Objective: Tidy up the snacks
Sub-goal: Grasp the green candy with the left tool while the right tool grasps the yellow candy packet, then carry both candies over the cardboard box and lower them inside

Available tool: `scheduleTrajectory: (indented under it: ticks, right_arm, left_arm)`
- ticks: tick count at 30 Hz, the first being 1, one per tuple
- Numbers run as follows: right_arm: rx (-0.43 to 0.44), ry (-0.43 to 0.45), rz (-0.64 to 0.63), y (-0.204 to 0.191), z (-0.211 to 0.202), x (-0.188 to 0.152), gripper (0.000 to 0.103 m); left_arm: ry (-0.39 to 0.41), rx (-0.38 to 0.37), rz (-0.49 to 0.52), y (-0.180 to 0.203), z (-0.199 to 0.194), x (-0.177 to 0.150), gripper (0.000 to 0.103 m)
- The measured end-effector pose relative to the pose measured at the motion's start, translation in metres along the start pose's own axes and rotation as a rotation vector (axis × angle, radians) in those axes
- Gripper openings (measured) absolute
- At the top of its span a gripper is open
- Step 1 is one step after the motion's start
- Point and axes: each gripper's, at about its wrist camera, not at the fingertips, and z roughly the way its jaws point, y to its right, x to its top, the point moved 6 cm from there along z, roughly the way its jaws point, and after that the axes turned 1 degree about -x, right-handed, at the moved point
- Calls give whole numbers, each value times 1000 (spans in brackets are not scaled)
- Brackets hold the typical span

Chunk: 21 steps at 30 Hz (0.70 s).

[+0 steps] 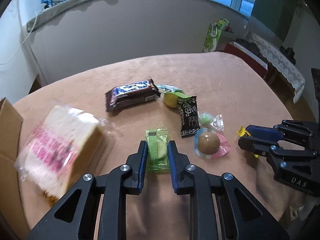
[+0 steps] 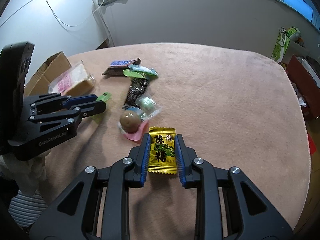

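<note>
My left gripper (image 1: 157, 147) is shut on a green biscuit packet (image 1: 157, 150) that lies on the pink cloth; it also shows in the right wrist view (image 2: 101, 105). My right gripper (image 2: 162, 141) is shut on a yellow candy packet (image 2: 162, 150); it also shows in the left wrist view (image 1: 243, 138). Between them lie a brown ball snack on a pink wrapper (image 1: 209, 145) (image 2: 130, 123), a black sachet (image 1: 189, 118), a pale green wrapped candy (image 1: 208, 119), a yellow ball (image 1: 170, 99) and a chocolate bar (image 1: 131, 96).
A bagged bread slice (image 1: 60, 146) lies at the left beside an open cardboard box (image 1: 9, 132) (image 2: 54, 66). The table's edges (image 2: 296, 120) fall off to the right and far side. Furniture and a green package (image 1: 214, 34) stand beyond the table.
</note>
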Motion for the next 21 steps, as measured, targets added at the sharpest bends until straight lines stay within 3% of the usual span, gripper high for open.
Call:
scheduleTrajectory:
  ticks: [11, 21]
  right_arm:
    - [47, 82, -79, -59, -28, 40, 25]
    - [143, 118, -158, -137, -25, 78, 25]
  left_arm:
    - [107, 11, -90, -36, -63, -2, 19]
    - [172, 117, -157, -95, -116, -21, 19]
